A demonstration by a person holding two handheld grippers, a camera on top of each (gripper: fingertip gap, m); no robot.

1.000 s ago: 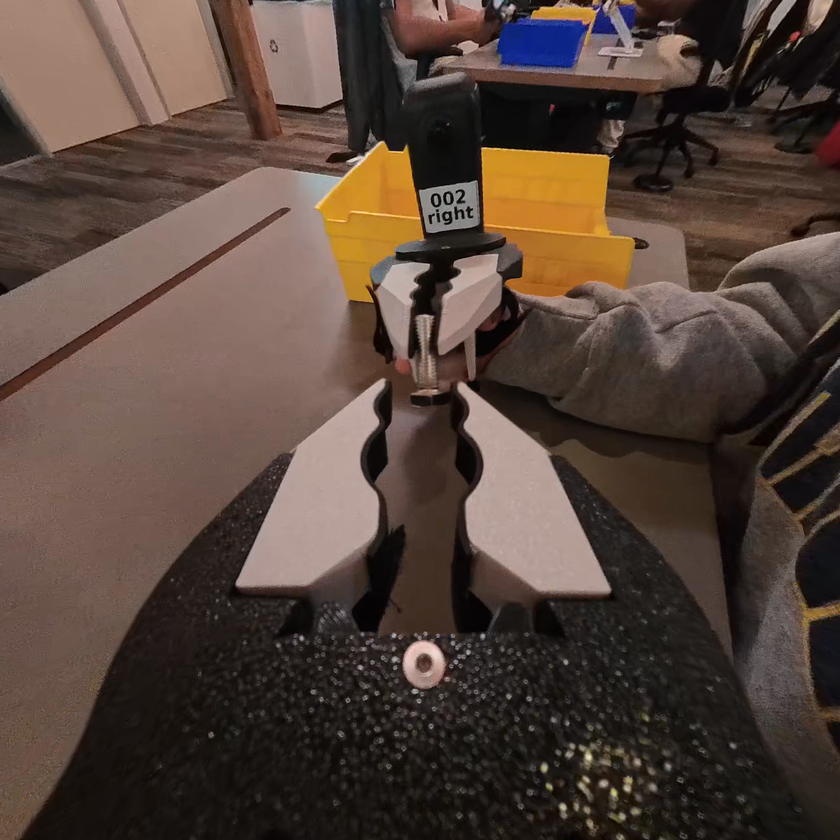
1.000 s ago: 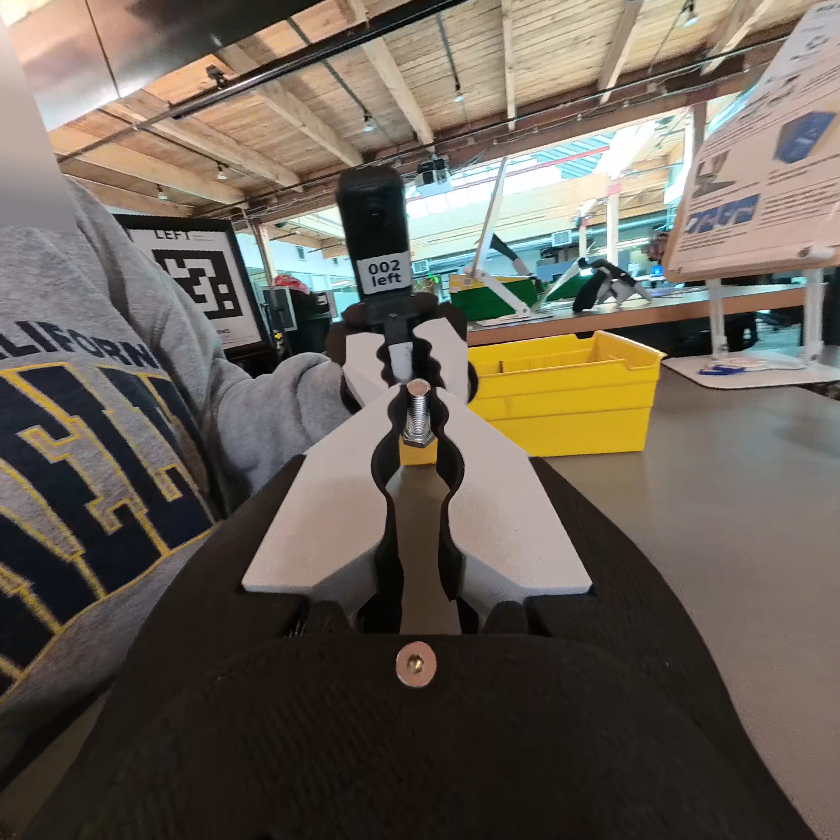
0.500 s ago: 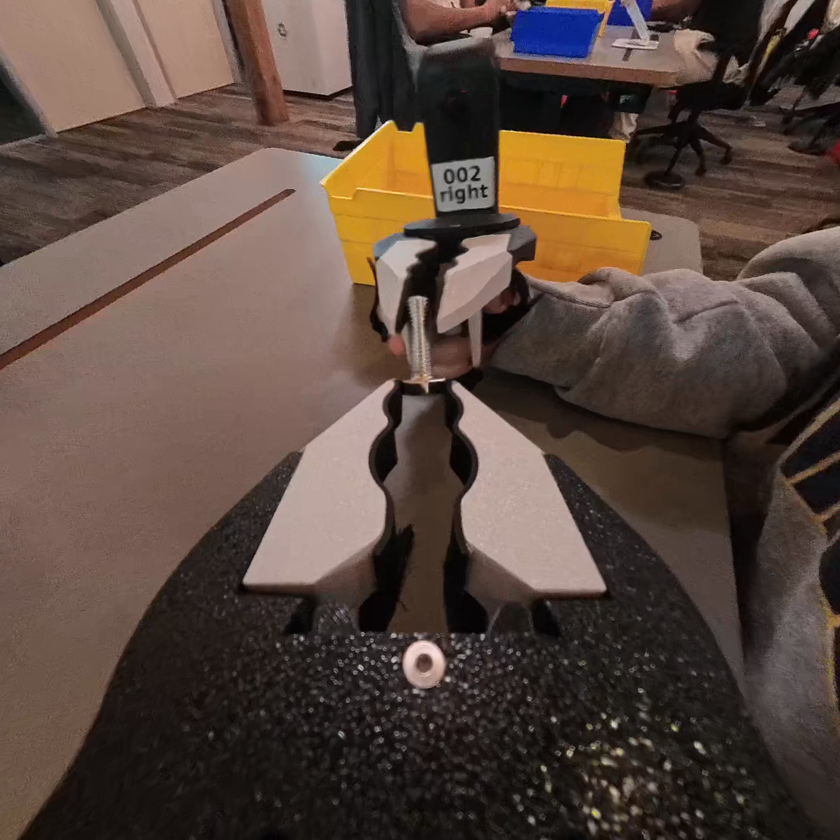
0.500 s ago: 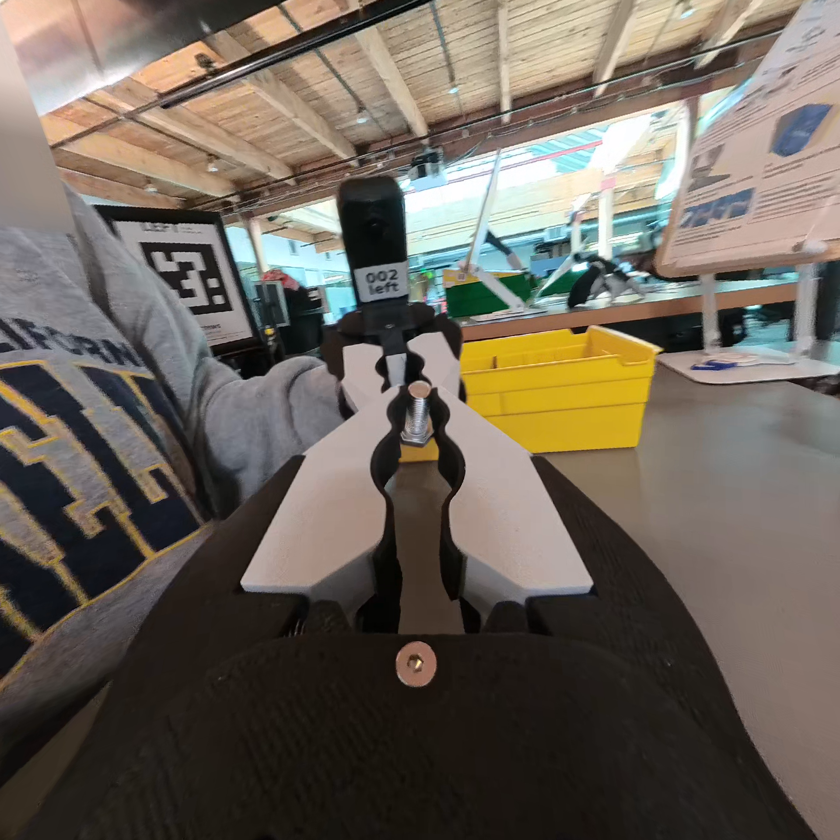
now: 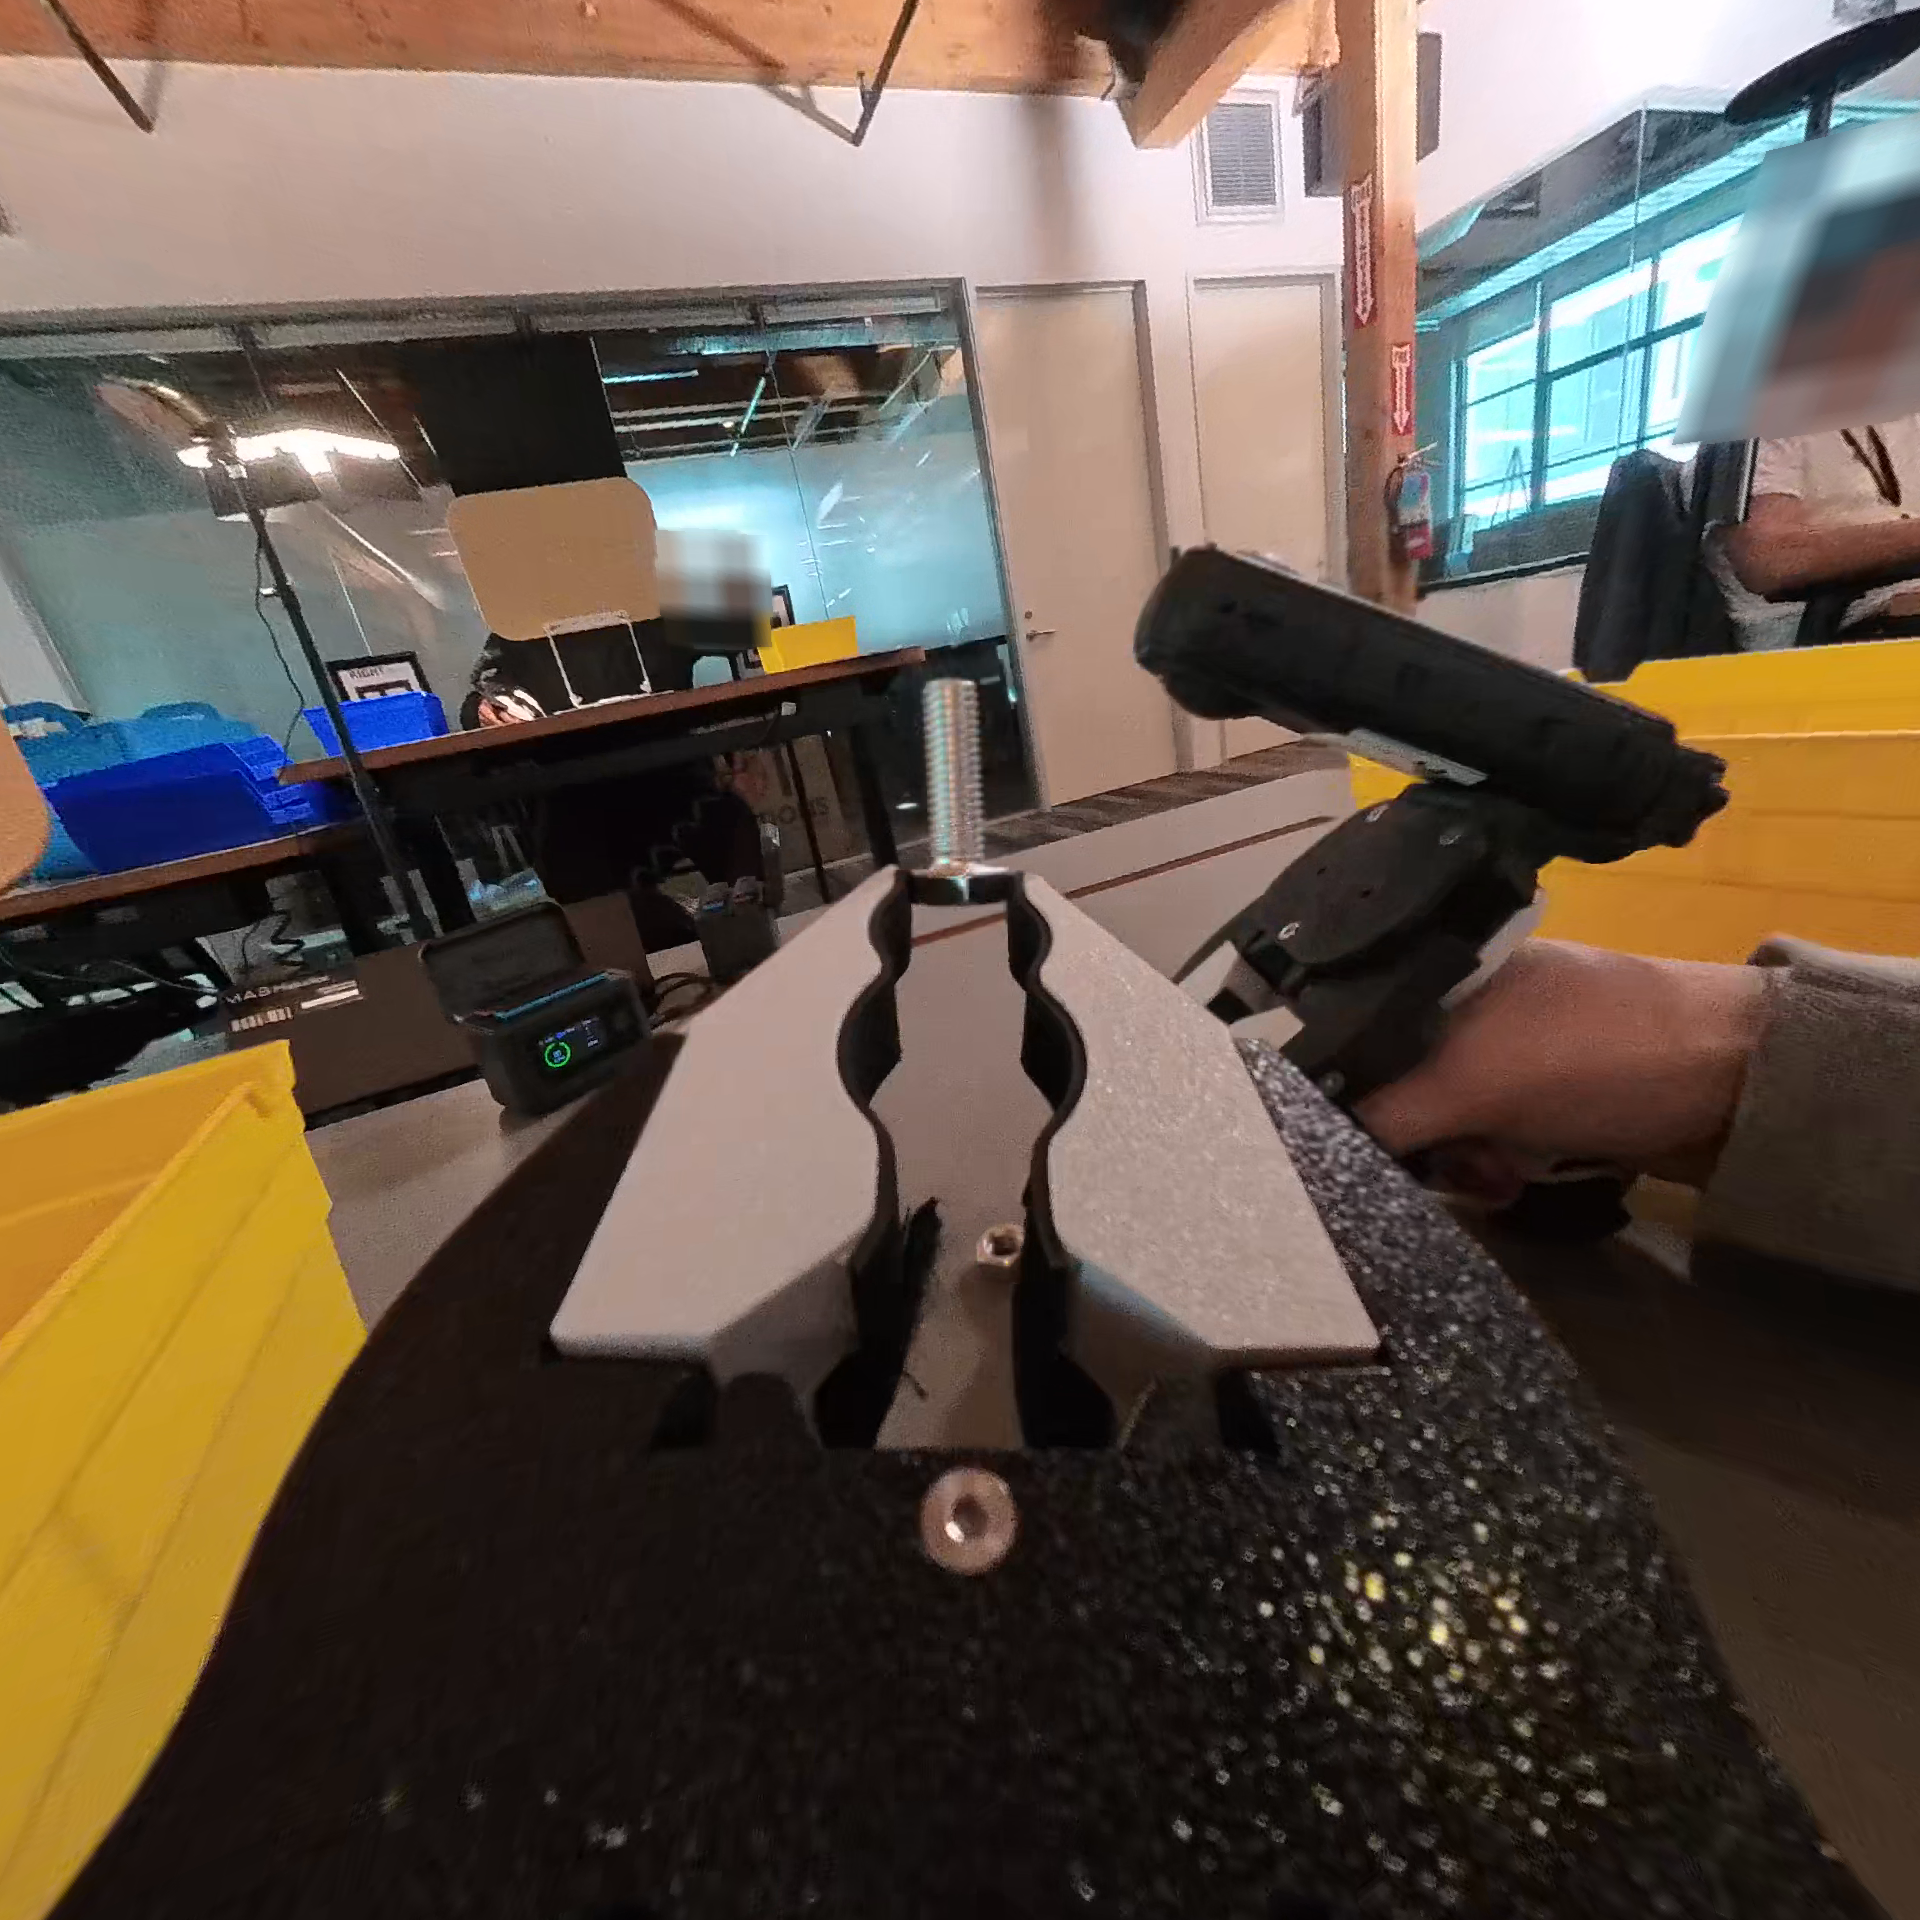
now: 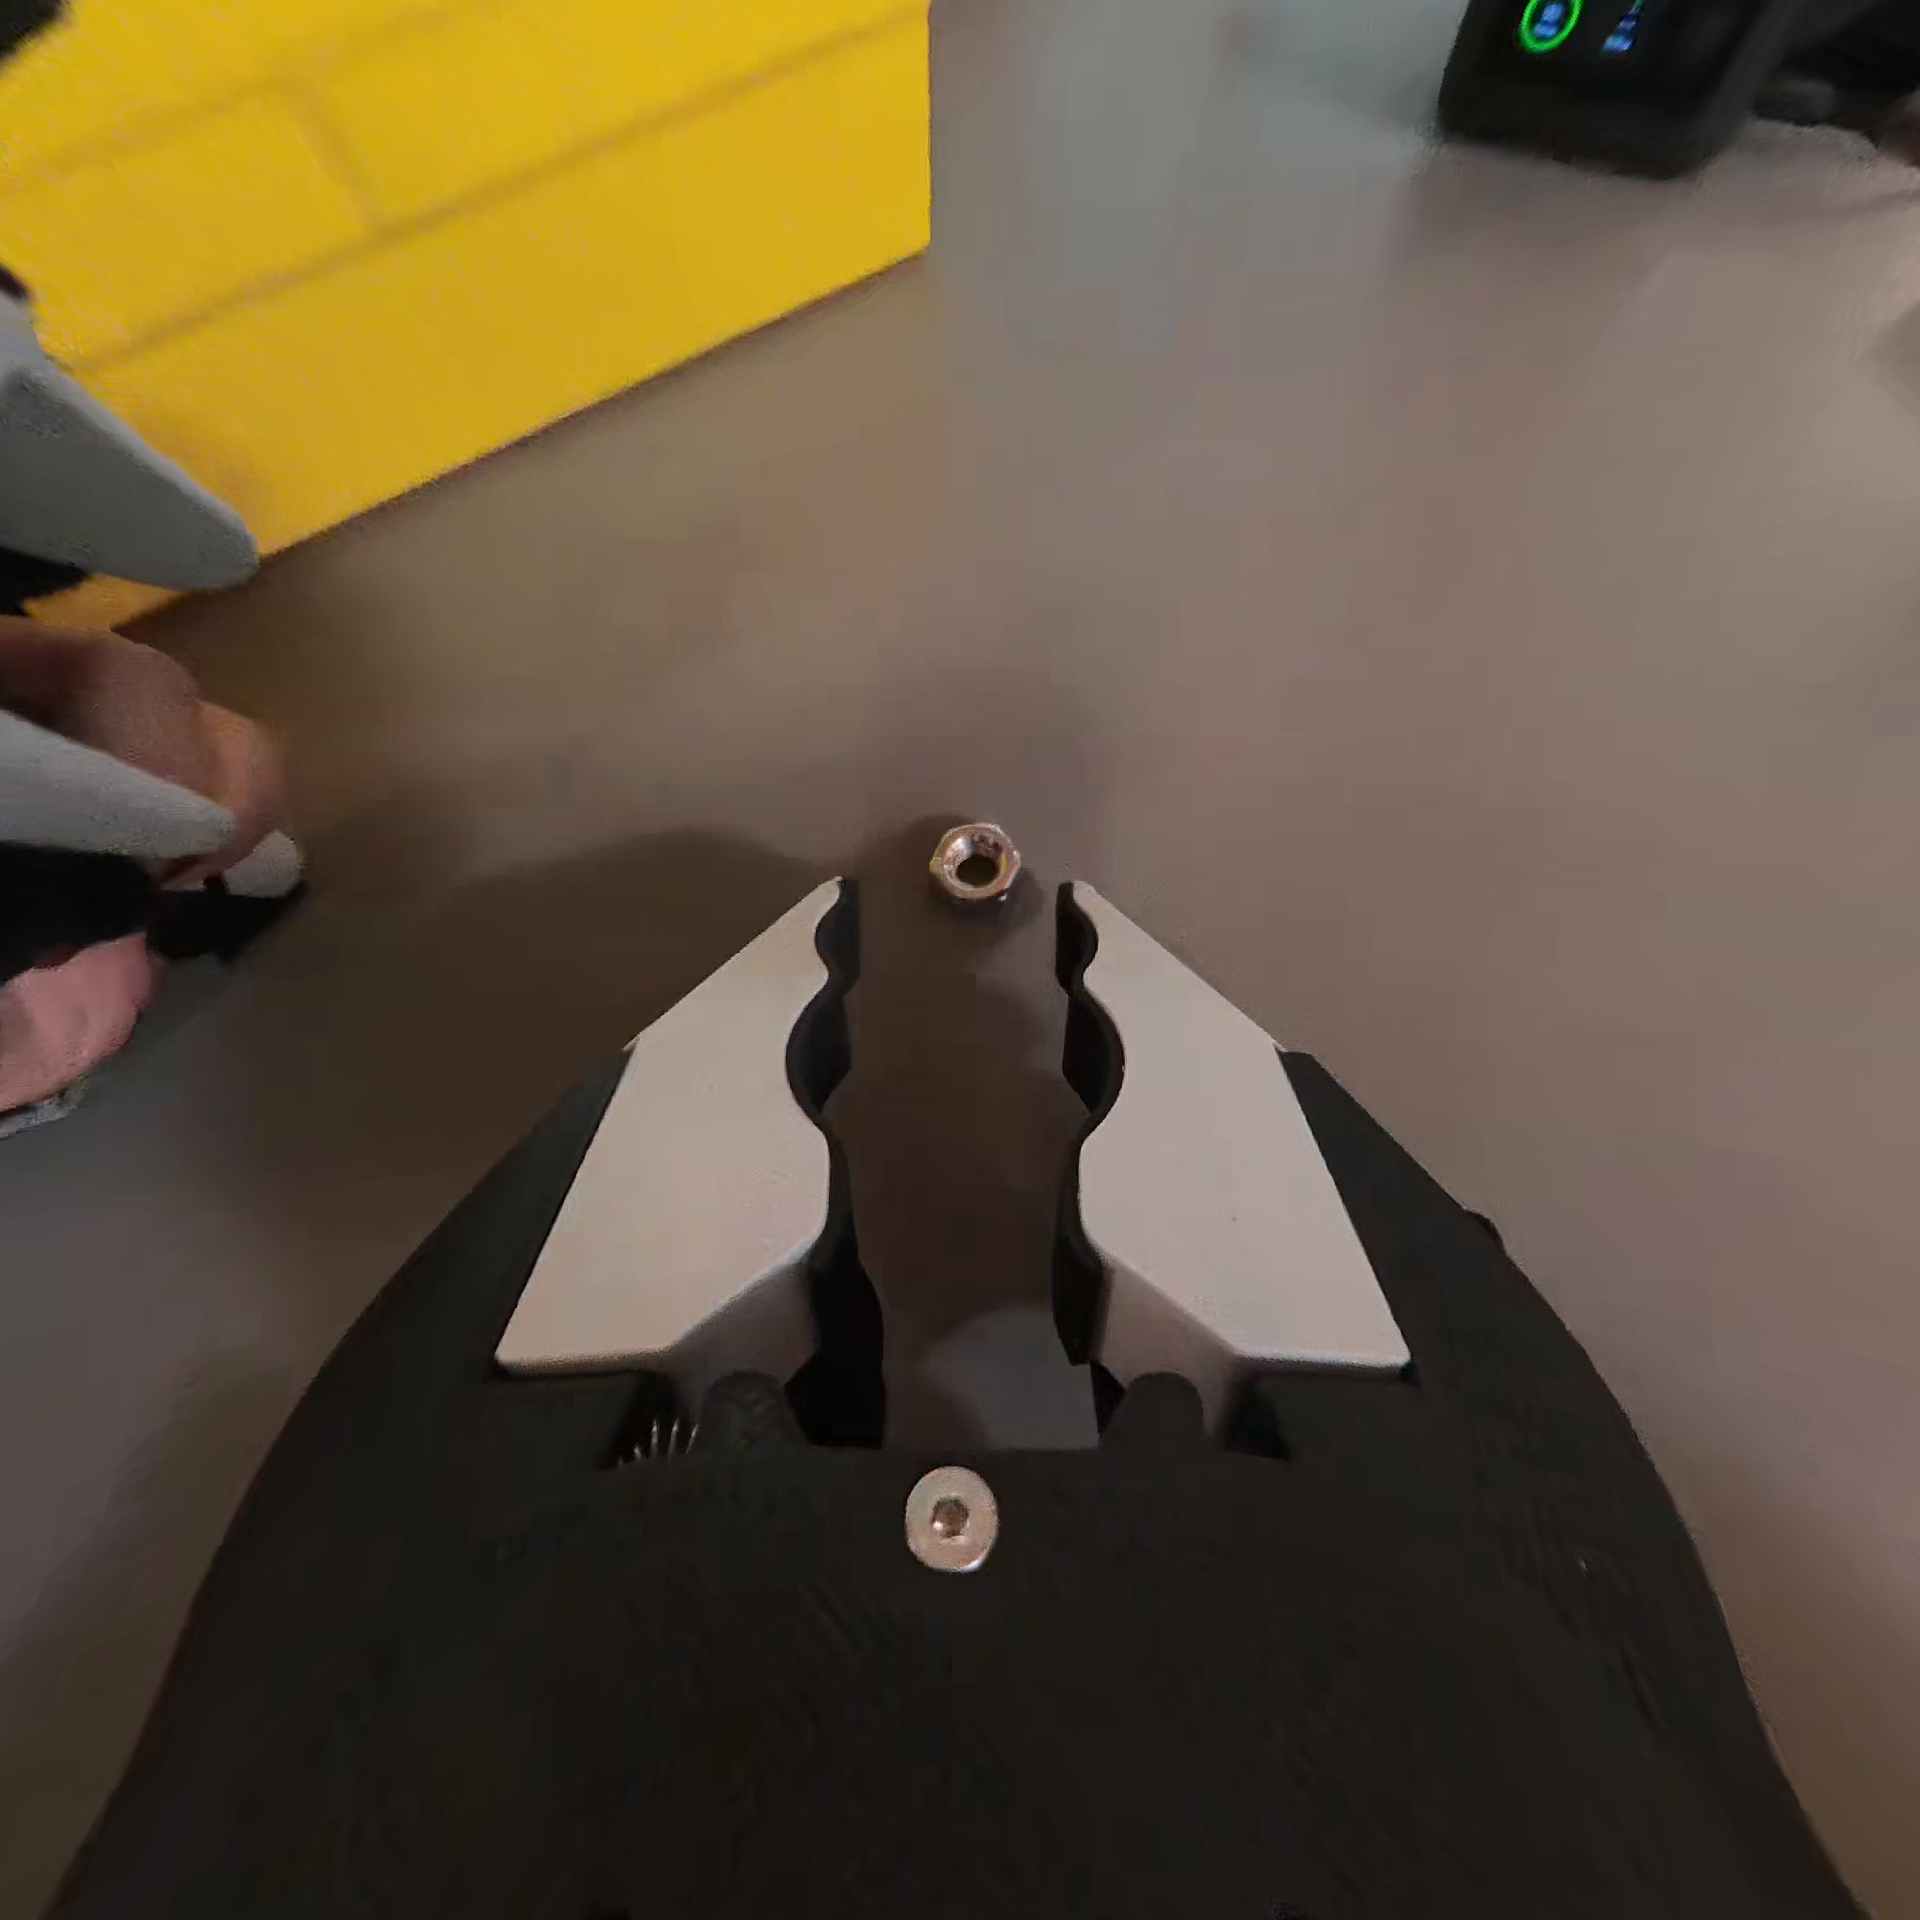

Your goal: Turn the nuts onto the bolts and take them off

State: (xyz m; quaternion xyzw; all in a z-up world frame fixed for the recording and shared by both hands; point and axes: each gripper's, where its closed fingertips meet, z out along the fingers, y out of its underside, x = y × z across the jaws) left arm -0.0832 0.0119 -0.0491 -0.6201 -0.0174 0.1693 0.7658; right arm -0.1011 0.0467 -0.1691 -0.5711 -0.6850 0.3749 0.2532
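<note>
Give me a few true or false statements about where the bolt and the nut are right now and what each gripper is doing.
1. The left gripper holds the bolt by its head, thread pointing up. True.
2. The nut is threaded on the bolt. False: it lies loose on the table.
3. The right gripper is open and empty. True.
4. The nut lies in a yellow bin. False: it lies on the table just ahead of the right gripper's jaws.
</note>
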